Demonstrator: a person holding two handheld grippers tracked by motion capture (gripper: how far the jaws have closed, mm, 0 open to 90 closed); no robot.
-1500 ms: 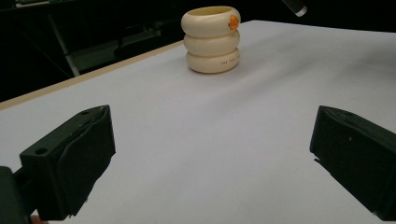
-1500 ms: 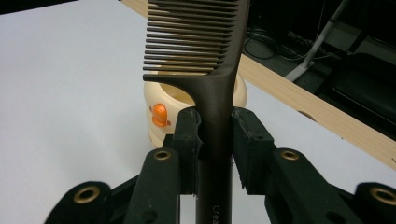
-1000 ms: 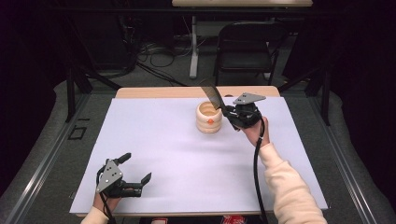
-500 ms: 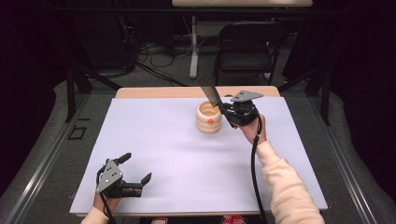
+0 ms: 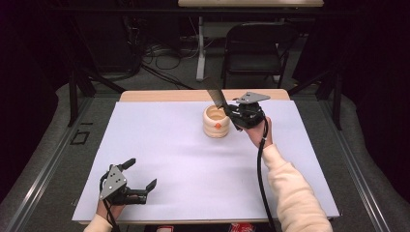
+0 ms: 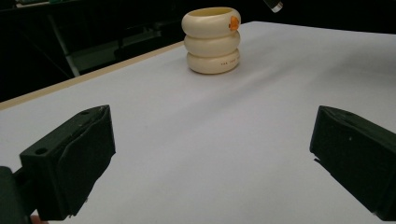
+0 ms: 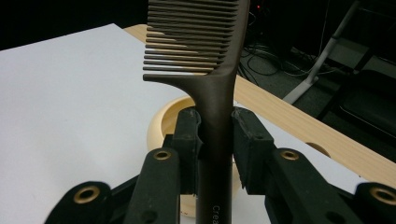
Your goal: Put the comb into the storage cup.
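My right gripper (image 5: 231, 110) has its jaws pinched on the handle of a dark brown plastic wide-toothed comb (image 7: 205, 70), teeth end pointing up and away from the jaws, handle end running down between the pads (image 7: 189, 140). Just below and beyond the jaw tips sits the cream-coloured, ringed holder cup with a small orange mark (image 5: 216, 122), standing upright on the white table covering (image 5: 169, 159). The step in hand, as I judge it, is dropping the comb into that cup, so I want the handle end centred over the opening before I lower, the comb kept close to vertical, and the grip let go only once the handle is well inside (a light cup like this could tip if the comb leans on its rim). My left gripper (image 5: 140, 181) rests well back from the cup with its jaws spread and nothing between them. The comb's lower end is cut off in the right gripper view, and I cannot tell whether it has already entered the cup.
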